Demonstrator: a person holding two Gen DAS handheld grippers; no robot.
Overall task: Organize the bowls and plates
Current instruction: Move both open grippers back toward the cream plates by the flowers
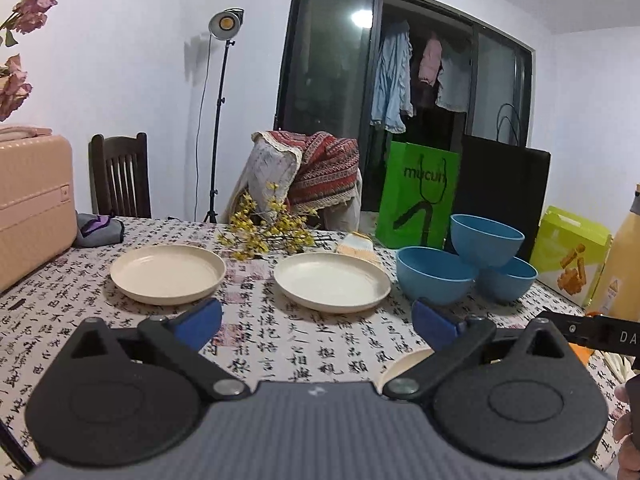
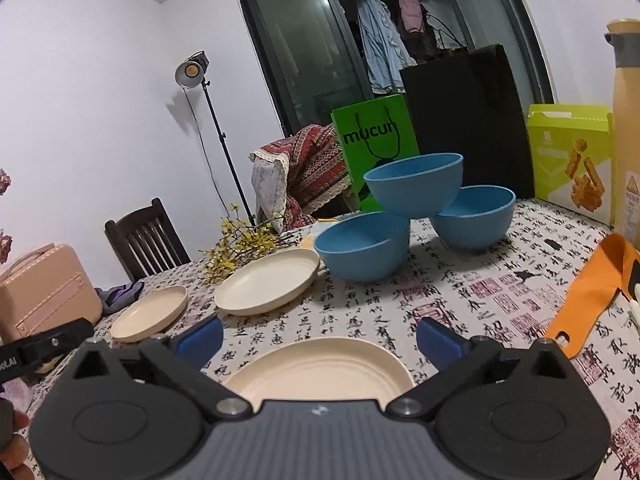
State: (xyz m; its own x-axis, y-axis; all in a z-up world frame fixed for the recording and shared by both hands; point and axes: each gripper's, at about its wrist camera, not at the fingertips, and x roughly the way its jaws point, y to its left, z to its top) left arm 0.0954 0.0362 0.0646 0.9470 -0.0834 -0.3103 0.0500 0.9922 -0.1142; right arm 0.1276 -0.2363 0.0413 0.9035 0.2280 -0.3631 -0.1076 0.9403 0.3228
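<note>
Table (image 2: 460,300) under calligraphy-print cloth. Directly on it: three cream plates (image 2: 267,283), two blue bowls (image 2: 362,247) with a third propped on their rims, yellow flower sprig (image 2: 240,246), pink case (image 1: 34,204), green bag (image 1: 416,196), snack box (image 2: 572,156), orange tool (image 2: 592,292).

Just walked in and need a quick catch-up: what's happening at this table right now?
A person holds a two-finger gripper in each hand over a table with dishes to sort. The left gripper and right gripper are both open and empty. Three cream plates lie apart. Three blue bowls form a pile, one perched on the other two. Nothing is being held.
</note>
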